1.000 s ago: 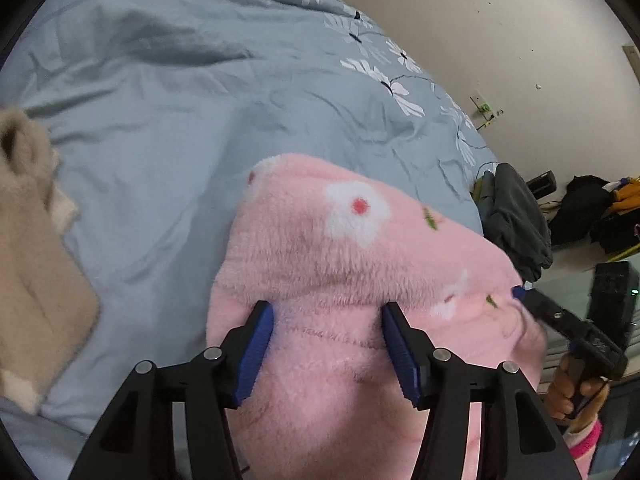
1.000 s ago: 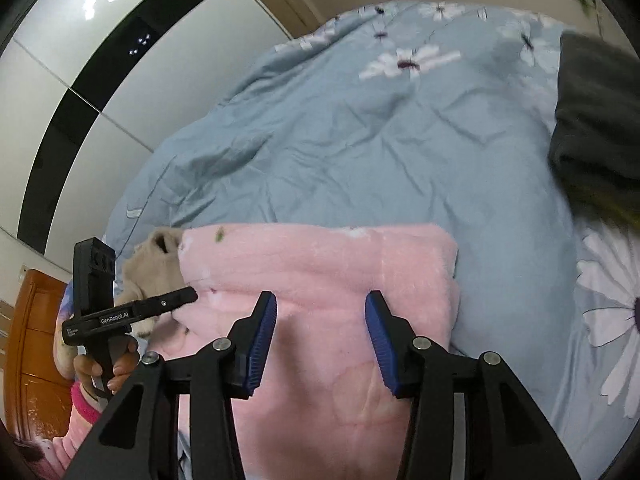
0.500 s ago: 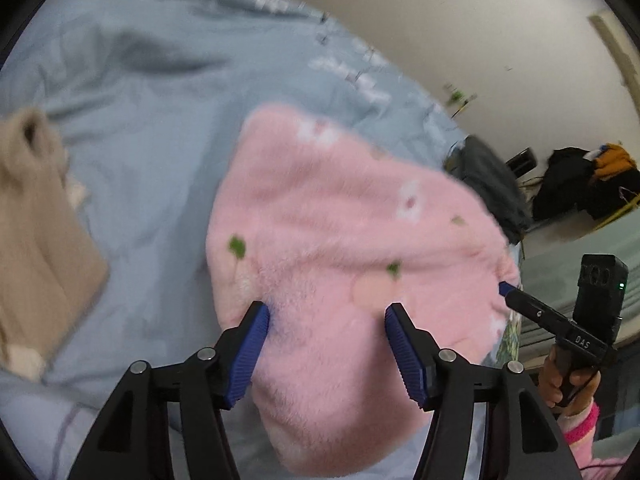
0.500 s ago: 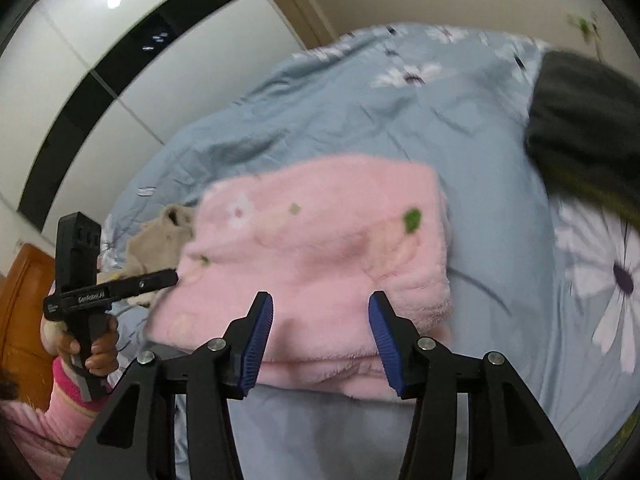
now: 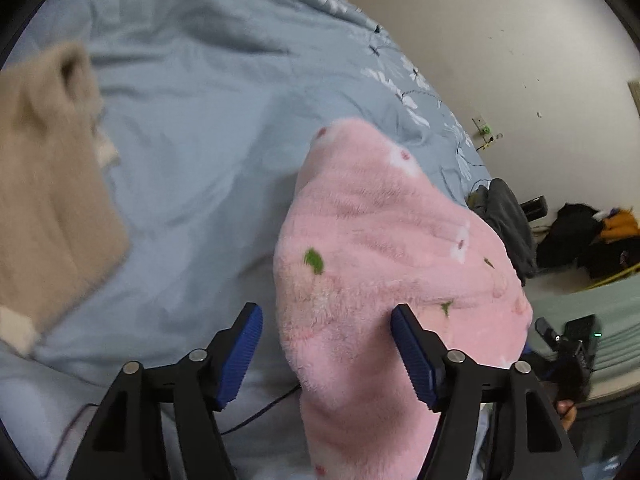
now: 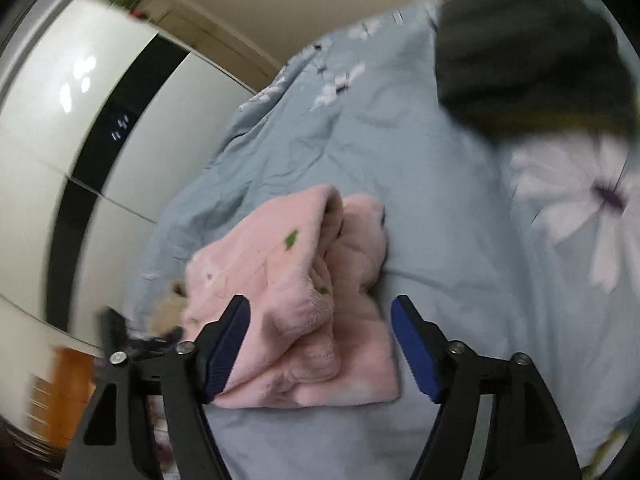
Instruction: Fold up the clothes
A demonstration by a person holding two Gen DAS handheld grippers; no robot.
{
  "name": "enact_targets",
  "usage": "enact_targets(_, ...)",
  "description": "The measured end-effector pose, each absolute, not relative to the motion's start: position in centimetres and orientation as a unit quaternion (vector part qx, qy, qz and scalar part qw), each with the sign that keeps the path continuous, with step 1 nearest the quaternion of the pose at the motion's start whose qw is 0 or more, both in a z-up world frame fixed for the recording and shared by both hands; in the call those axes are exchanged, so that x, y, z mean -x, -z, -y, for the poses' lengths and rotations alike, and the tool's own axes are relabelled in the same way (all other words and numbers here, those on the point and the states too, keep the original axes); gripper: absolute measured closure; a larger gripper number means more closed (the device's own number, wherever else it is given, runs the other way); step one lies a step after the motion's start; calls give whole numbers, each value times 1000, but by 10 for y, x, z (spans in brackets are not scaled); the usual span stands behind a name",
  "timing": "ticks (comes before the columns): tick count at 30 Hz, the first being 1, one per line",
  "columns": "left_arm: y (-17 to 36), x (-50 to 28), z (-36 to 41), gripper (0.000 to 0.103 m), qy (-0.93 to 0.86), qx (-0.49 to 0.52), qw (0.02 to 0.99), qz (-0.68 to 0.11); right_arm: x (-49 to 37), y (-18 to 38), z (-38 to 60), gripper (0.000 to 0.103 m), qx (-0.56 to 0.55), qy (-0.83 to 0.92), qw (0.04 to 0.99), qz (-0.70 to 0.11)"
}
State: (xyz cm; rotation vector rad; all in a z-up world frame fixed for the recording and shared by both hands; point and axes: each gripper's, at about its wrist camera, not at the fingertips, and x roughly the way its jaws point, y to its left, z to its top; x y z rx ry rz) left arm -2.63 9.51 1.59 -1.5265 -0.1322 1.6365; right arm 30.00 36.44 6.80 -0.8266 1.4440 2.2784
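Your left gripper [image 5: 326, 354] tilts down at the bed, jaws opening; the pink garment [image 5: 392, 264] lies between them, brushing the right pad while the left pad stands clear. Your right gripper [image 6: 320, 346] also angles down with jaws opening, released, the folded garment [image 6: 296, 300] just ahead on the blue quilt [image 6: 440, 216]. A beige garment [image 5: 44, 184] lies well left of your left gripper.

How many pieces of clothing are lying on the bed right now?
3. A folded pink fleece near the middle, a beige fleece beside it at the bed's edge, and a dark garment toward the far side. Others may lie out of view.
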Motion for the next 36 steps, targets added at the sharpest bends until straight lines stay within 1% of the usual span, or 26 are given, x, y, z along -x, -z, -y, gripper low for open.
enact_targets(2,-8,29,-99,28,-638,628,441,68,-291,-57,-372,24,300,-782,141,-529)
enact_targets(4,-3,31,-103,24,-619,638,450,83,-280,-52,-378,24,315,-781,141,-521)
enact_targets(6,2,32,-107,22,-605,648,453,94,-267,-41,-389,23,323,-768,118,-540)
enact_targets(10,12,32,-112,22,-584,663,456,104,-247,-23,-402,23,345,-744,104,-563)
enact_targets(15,5,29,-111,24,-595,652,460,91,-233,-20,-402,23,361,-745,81,-555)
enact_targets(16,3,28,-111,26,-597,651,460,90,-233,-19,-403,23,359,-744,79,-557)
enact_targets(17,1,27,-112,30,-600,648,461,88,-234,-18,-403,25,356,-745,77,-559)
enact_targets(18,-1,25,-113,41,-602,644,464,84,-235,-18,-403,35,352,-747,76,-559)
enact_targets(19,-5,23,-113,50,-605,640,468,80,-236,-19,-403,40,350,-750,76,-557)
enact_targets(20,-9,21,-115,53,-609,633,472,73,-237,-21,-401,49,348,-753,76,-553)
enact_targets(21,-15,17,-116,58,-616,626,475,63,-239,-22,-400,54,346,-757,76,-549)
enact_targets(22,-22,14,-118,65,-622,618,478,54,-239,-25,-399,57,343,-762,75,-544)
enact_targets(24,-39,8,-123,67,-630,601,491,41,-241,-32,-398,61,333,-772,69,-537)
enact_targets(29,-79,-3,-150,67,-635,562,530,12,-254,-62,-402,62,298,-801,58,-516)
enact_targets(33,-109,-8,-213,67,-619,541,569,-18,-271,-99,-429,62,267,-824,89,-492)
enact_targets(36,-130,-20,-281,67,-602,521,603,-43,-294,-125,-461,62,251,-835,130,-472)
